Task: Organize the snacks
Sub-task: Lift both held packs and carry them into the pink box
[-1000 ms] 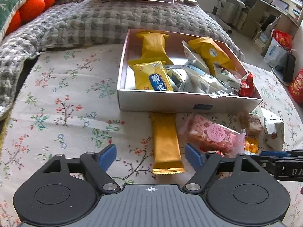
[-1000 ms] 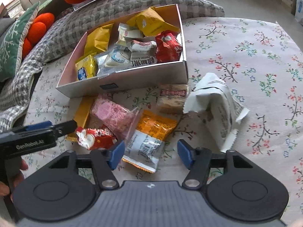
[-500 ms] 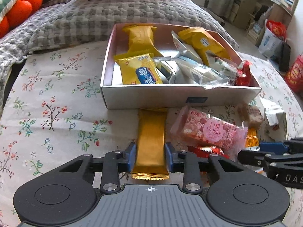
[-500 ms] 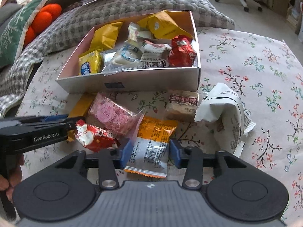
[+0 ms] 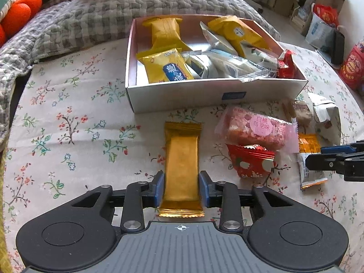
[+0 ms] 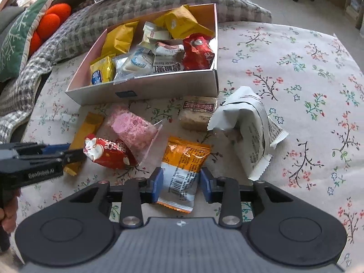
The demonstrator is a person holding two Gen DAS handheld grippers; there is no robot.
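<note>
An open white box (image 5: 182, 93) (image 6: 145, 88) holds several snack packets. In front of it loose snacks lie on the floral cloth. My left gripper (image 5: 181, 188) is shut on the near end of a long gold bar (image 5: 182, 159), which also shows in the right wrist view (image 6: 87, 126). My right gripper (image 6: 181, 185) is shut on the near end of an orange and white packet (image 6: 184, 166), seen at the right in the left wrist view (image 5: 309, 159). Between them lie a pink packet (image 5: 257, 129) (image 6: 134, 127) and a red packet (image 5: 250, 161) (image 6: 109, 153).
A beige packet (image 6: 198, 112) and a large white wrapper (image 6: 248, 127) lie right of the box front. A grey checked cushion (image 5: 113, 16) and orange pillows (image 6: 50, 22) sit behind the box. Bags (image 5: 350, 66) stand off the cloth's right side.
Both grippers went from wide open to shut: the left closed on the gold bar, the right on the orange and white packet. The gold bar now sits a little back from the box.
</note>
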